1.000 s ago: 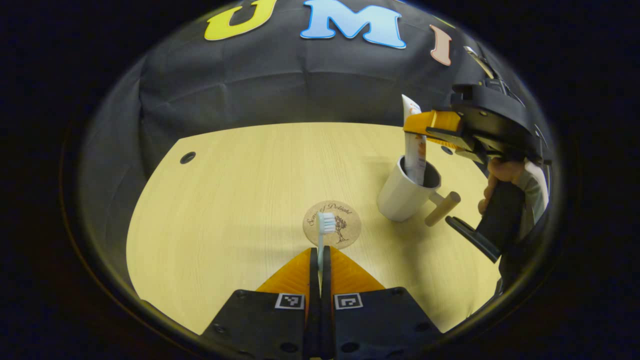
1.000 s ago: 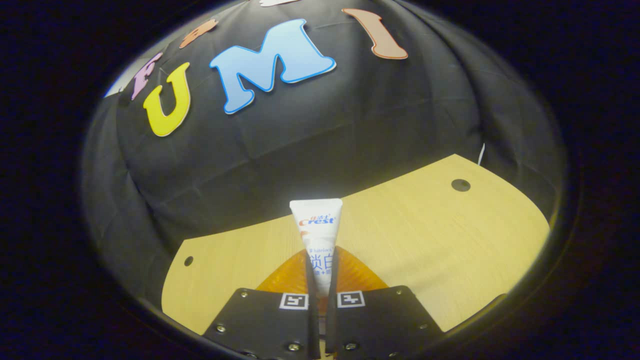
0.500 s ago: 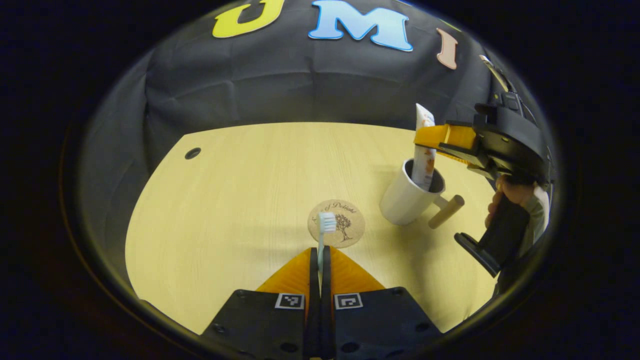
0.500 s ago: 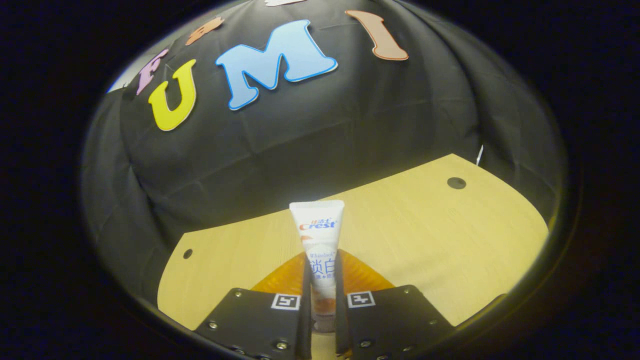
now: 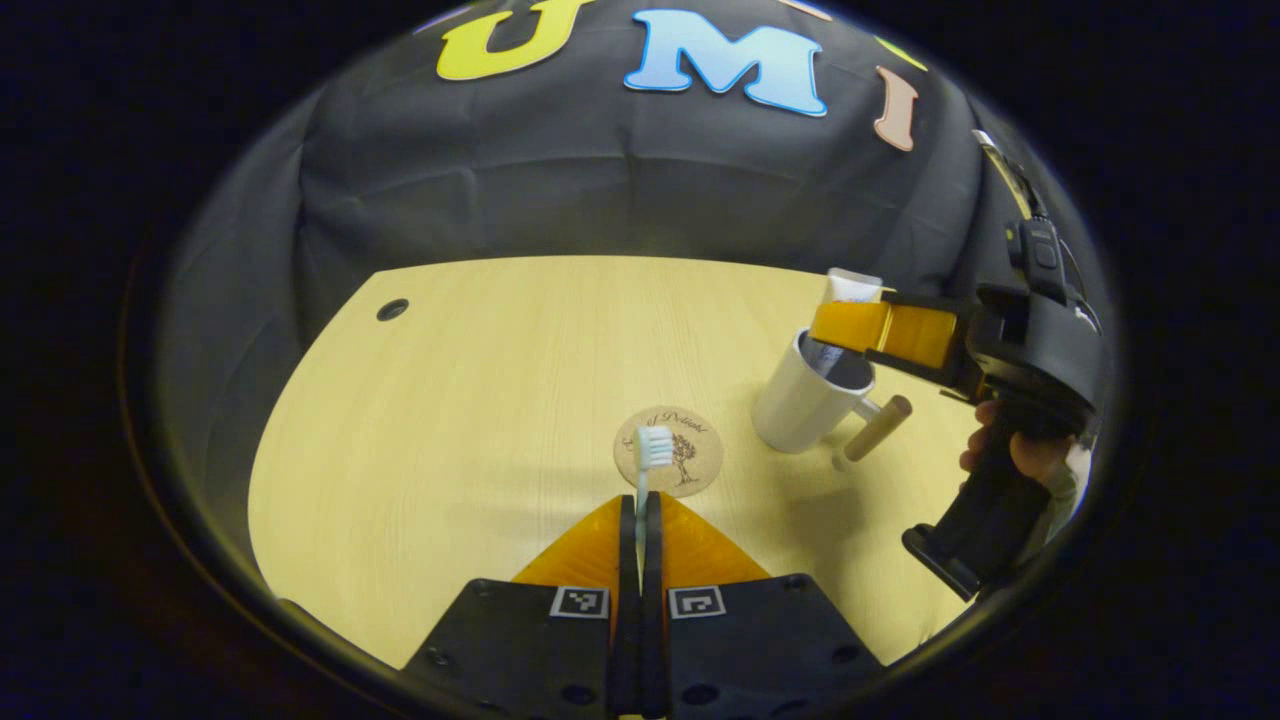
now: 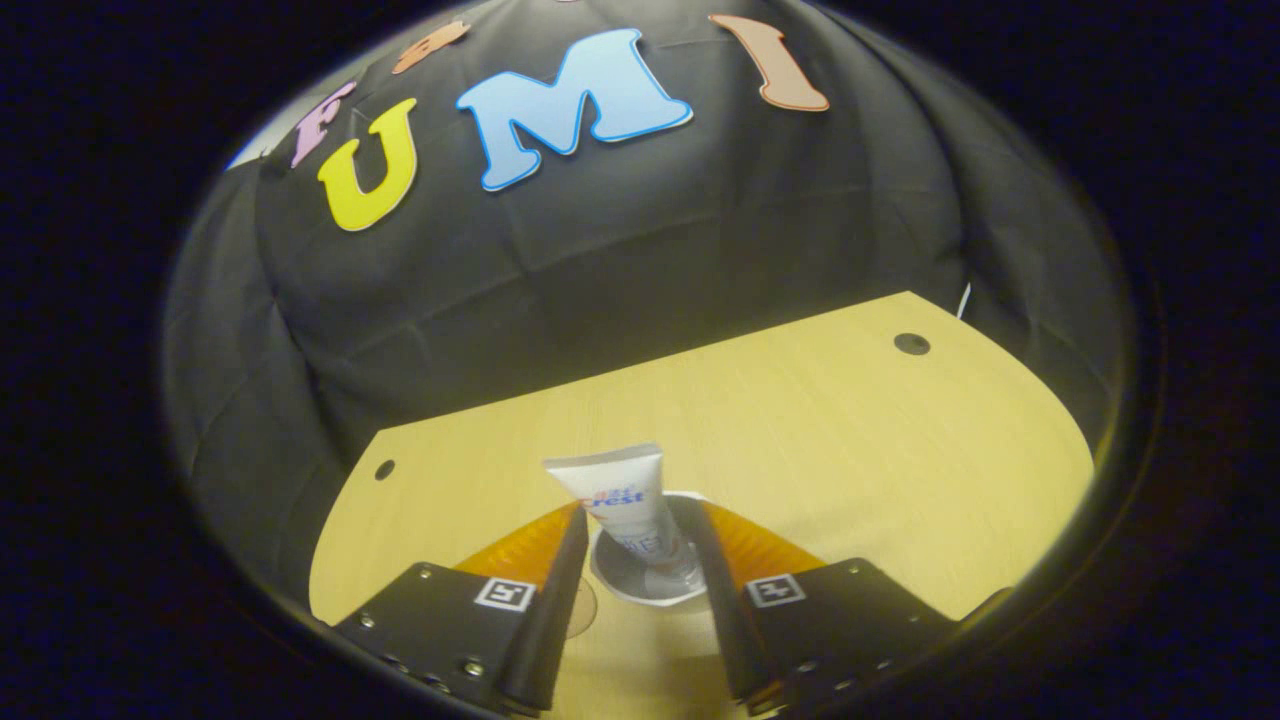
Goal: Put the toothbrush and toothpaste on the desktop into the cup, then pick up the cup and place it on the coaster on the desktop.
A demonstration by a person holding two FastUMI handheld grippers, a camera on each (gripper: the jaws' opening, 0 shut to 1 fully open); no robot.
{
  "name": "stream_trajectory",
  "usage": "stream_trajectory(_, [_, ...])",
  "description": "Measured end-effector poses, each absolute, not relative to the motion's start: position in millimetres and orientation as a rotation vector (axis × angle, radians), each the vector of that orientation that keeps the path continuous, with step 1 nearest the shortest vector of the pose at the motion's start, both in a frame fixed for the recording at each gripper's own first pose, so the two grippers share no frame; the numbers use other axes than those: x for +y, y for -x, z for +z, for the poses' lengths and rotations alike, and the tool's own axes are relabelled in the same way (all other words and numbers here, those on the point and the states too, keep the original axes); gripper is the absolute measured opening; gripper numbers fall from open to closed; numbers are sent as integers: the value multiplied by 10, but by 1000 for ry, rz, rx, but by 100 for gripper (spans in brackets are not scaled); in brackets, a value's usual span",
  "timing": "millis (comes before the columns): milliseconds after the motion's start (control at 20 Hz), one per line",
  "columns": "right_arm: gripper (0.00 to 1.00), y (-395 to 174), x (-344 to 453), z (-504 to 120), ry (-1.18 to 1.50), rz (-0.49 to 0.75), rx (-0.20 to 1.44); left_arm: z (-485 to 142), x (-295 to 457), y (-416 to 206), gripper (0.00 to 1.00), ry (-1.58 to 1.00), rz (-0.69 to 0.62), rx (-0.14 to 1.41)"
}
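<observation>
The left gripper (image 5: 641,520), clamped on the white-bristled, pale-handled toothbrush (image 5: 650,455), hovers over the round cork coaster (image 5: 668,452), while the white toothpaste tube (image 6: 625,505) already stands in the white wooden-handled cup (image 5: 812,397) toward the desk's right edge, between the right gripper's (image 6: 635,560) parted fingers.

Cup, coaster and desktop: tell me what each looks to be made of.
Cup: probably glazed ceramic, white and smooth with a faint sheen; its peg-like handle looks like plain wood.
Coaster: likely cork, a matte speckled tan disc with a dark printed tree.
Desktop: pale wood or wood-grain laminate, with fine straight grain lines; which of the two is unclear.
</observation>
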State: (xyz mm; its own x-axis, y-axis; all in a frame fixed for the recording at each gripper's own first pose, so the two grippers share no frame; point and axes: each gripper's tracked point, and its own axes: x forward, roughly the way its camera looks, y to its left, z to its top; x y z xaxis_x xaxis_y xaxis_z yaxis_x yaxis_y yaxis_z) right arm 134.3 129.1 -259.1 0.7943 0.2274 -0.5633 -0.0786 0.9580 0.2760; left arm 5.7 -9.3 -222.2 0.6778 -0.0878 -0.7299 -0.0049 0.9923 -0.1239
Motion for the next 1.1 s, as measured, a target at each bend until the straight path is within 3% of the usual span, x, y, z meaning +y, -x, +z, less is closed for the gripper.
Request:
stream_trajectory(50, [80, -1354, 1281, -2551, -240, 164, 622, -2212, -86, -56, 8, 120, -48, 819])
stream_trajectory(100, [83, -1307, 1261, -2483, -240, 166, 610, -2199, -63, -51, 7, 120, -50, 814])
stream_trajectory(450, [84, -1189, 1016, -2074, -277, 149, 543, -1868, -223, -145, 8, 53, -114, 713])
stream_trajectory(1100, [84, -876, -22, -2019, -258, -41, 553, -1220, -1152, -692, 8, -134, -337, 467])
